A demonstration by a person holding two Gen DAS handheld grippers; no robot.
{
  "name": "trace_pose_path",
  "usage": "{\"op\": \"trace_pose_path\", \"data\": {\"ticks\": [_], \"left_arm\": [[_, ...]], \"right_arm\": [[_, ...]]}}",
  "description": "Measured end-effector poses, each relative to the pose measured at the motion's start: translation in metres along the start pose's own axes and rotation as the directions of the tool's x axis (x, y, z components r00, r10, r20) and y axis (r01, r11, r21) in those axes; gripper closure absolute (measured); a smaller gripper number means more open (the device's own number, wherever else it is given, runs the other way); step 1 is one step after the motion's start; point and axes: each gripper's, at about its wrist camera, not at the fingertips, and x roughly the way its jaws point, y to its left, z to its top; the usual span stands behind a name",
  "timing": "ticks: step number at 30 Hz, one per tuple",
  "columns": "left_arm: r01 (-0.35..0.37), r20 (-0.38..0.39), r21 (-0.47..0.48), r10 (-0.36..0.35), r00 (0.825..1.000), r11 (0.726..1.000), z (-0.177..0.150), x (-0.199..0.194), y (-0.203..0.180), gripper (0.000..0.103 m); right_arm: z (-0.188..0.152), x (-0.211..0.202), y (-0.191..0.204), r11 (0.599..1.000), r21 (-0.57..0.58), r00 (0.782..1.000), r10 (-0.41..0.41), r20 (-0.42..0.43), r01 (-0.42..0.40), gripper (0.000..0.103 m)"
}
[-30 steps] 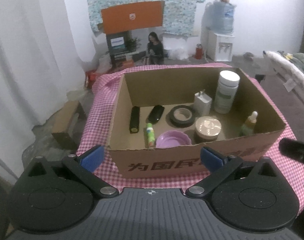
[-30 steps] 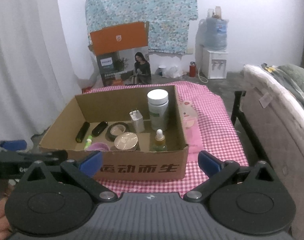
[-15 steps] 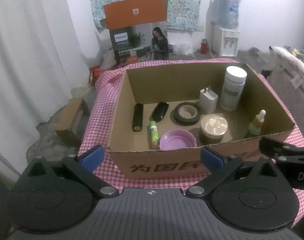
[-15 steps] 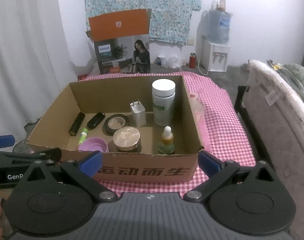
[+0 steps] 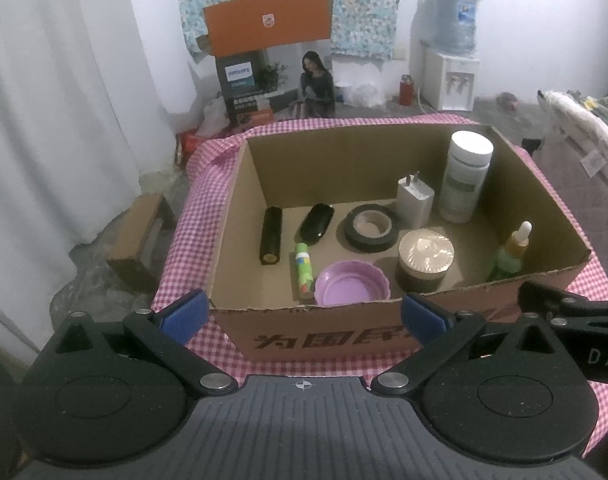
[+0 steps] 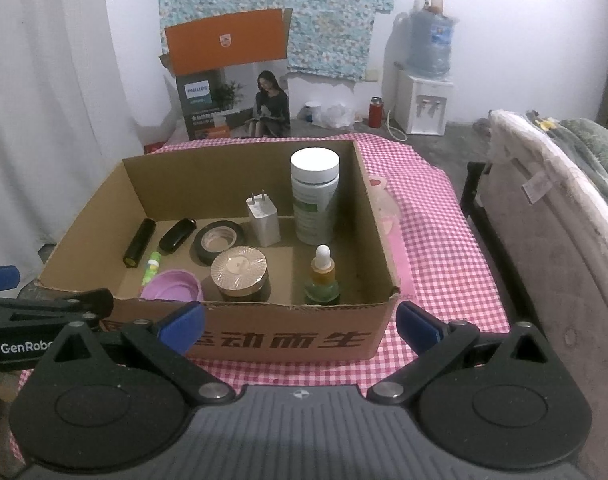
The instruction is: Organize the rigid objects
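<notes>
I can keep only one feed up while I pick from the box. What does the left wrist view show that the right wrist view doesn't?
Only the left wrist view shows the small brown box on the floor left of the table, and the right gripper at its edge.

Only the right wrist view shows the grey couch and the bare checkered cloth right of the box.

Both show the open cardboard box with all its items: white bottle, dropper bottle, tape roll, purple lid.

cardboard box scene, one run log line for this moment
left tool open, empty | right tool open, empty | both before cardboard box | items inside untouched
</notes>
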Motion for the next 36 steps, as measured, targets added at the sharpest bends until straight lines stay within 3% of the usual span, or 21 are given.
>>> {"op": "trace_pose_path", "data": {"ticks": [36], "left_arm": [[0.011,-0.009,-0.008,-0.011,1.000,1.000,-0.0005,0.0000,0.0038,0.000]], "right_arm": [[0.0022,-0.0013,0.0008,1.000,-0.013,1.000,-0.009,-0.003,0.009,0.000]]}}
